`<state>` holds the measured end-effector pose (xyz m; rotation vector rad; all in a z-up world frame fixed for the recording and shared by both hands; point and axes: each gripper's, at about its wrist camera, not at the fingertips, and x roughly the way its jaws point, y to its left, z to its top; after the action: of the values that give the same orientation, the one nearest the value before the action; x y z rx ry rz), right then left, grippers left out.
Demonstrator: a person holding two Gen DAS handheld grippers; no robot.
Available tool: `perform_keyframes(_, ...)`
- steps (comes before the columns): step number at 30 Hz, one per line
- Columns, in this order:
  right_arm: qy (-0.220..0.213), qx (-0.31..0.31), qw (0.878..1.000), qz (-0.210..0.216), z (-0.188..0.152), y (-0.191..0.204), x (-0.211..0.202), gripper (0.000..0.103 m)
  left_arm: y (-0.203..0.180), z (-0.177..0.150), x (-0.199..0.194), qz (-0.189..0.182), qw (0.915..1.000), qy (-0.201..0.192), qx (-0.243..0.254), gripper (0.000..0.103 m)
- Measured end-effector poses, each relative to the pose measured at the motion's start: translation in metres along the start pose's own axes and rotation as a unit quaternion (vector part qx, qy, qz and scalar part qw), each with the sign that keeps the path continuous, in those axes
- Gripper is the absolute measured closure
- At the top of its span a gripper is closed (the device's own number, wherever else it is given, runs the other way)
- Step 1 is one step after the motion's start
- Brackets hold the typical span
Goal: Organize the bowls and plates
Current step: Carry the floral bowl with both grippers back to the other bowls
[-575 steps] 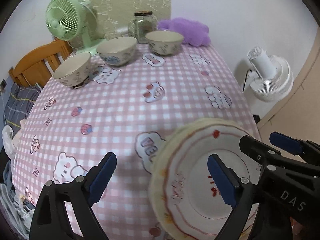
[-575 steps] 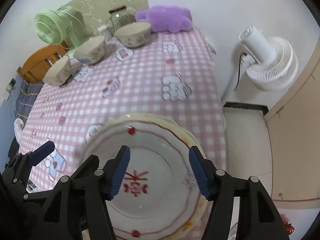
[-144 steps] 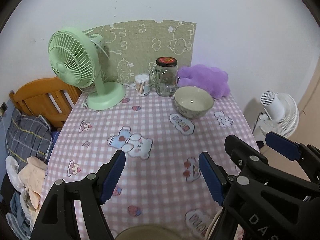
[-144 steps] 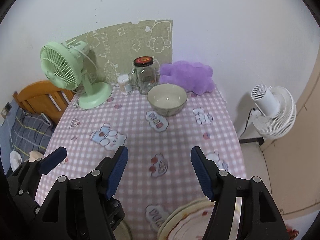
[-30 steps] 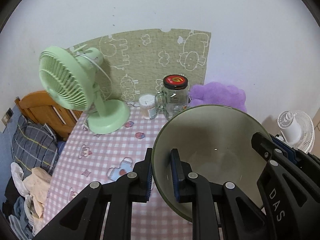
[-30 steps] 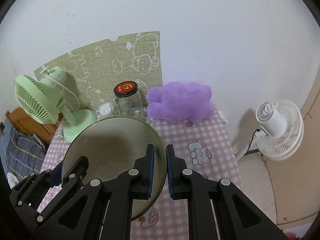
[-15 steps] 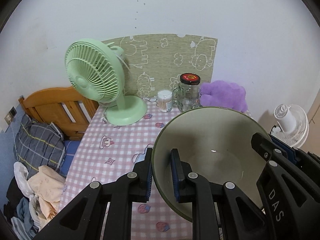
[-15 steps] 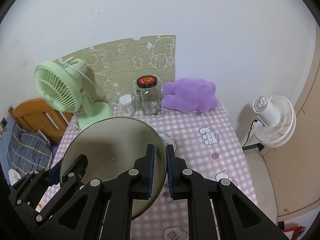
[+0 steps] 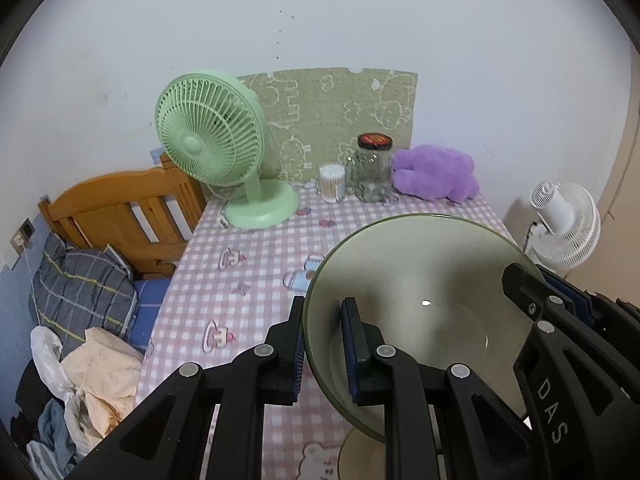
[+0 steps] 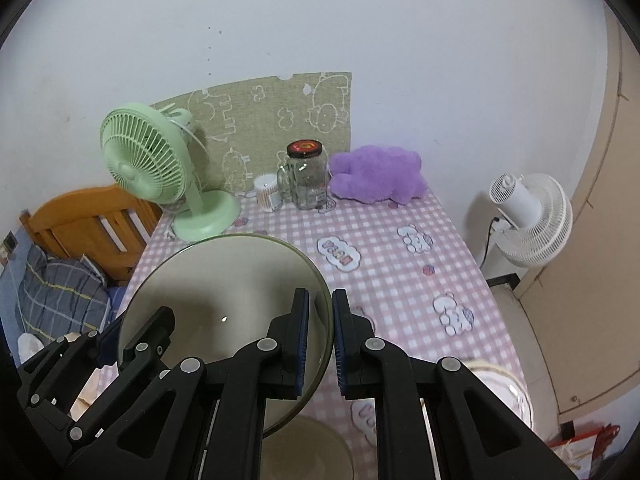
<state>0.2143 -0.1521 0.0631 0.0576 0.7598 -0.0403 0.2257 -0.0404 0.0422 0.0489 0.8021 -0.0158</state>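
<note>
Left wrist view, from left to right: a slatted wooden bed frame (image 9: pixel 120 216) at the left edge, a ribbed mint-green plastic fan (image 9: pixel 224 152) upper left, then a glass jar (image 9: pixel 373 168) and a fuzzy purple plush (image 9: pixel 436 174) at the top of the pink checked tablecloth (image 9: pixel 240 280). Lower centre, the left gripper (image 9: pixel 323 354) is pinched tight on the near rim of a smooth, round, glazed bowl (image 9: pixel 420 280); the right gripper (image 10: pixel 319 346) clamps the opposite rim, so the bowl hangs above the cloth.
</note>
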Motion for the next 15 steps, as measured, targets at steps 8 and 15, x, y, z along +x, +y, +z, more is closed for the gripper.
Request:
perform_keyframes(8,0.016,0.006,1.000,-0.005,-0.045,-0.005,-0.015,0.088,-0.001,-0.039,-0.007,-0.019,0.9996,0.014,0.014,0.089)
perform_keyframes(15,0.046,0.001,0.999,-0.010,-0.075,-0.010,-0.008,0.088,-0.004,-0.071,0.004,-0.029,0.9983,0.047,0.017,0.089)
